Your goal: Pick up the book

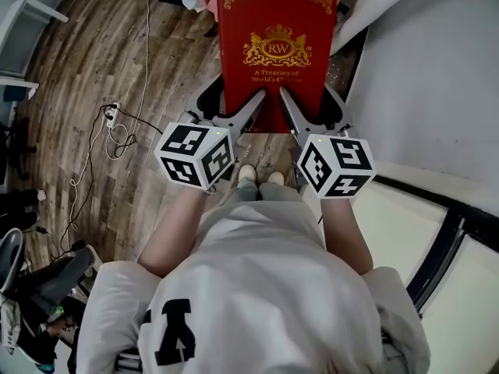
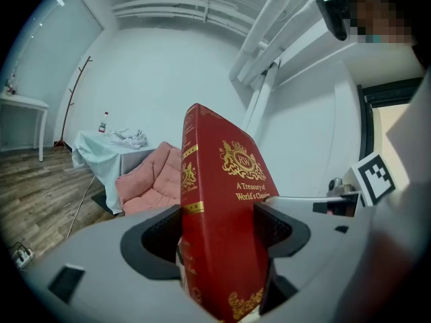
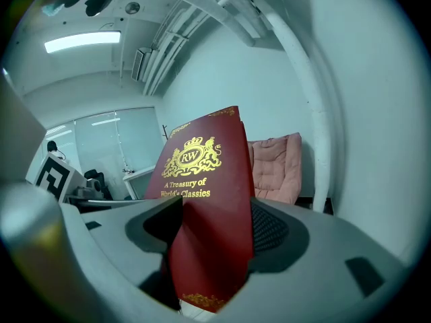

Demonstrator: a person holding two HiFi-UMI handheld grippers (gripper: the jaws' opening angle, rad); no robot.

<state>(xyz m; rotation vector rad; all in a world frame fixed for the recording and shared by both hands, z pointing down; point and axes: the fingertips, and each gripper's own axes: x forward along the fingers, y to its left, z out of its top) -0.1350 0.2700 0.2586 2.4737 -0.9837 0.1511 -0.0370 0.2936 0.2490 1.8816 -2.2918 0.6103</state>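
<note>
Book (image 1: 274, 53) is being gripped from both sides at its near edge. The left gripper (image 1: 251, 106) is clenching on the spine side and the right gripper (image 1: 290, 106) is clenching on the opposite side. In each gripper view the dark pads are pressing flat against the covers, with the volume rising upright out of the jaws and its white page edges peeking out below them. It is hanging in the air ahead of the two marker cubes (image 1: 195, 154), above the person's shoes (image 1: 261, 176).

Its cover is showing deep red with a gold crowned crest lettered "RW", the title "A Treasury of World's Classics" beneath it, and gold scrollwork at the corners. Gold bands and a smaller crest are running down the spine in the left gripper view.

Beyond the jaws, past the book's far edge, a pink cushioned chair (image 2: 151, 180) is standing. A cloth-draped table (image 2: 111, 150) is sitting to its left, and a coat stand (image 2: 74, 93) is leaning further left. Under the left gripper, wooden floor (image 1: 78, 76) is spreading out, with cables (image 1: 117, 131) trailing across it. A white wall (image 1: 421, 68) is rising to the right of the right gripper.
</note>
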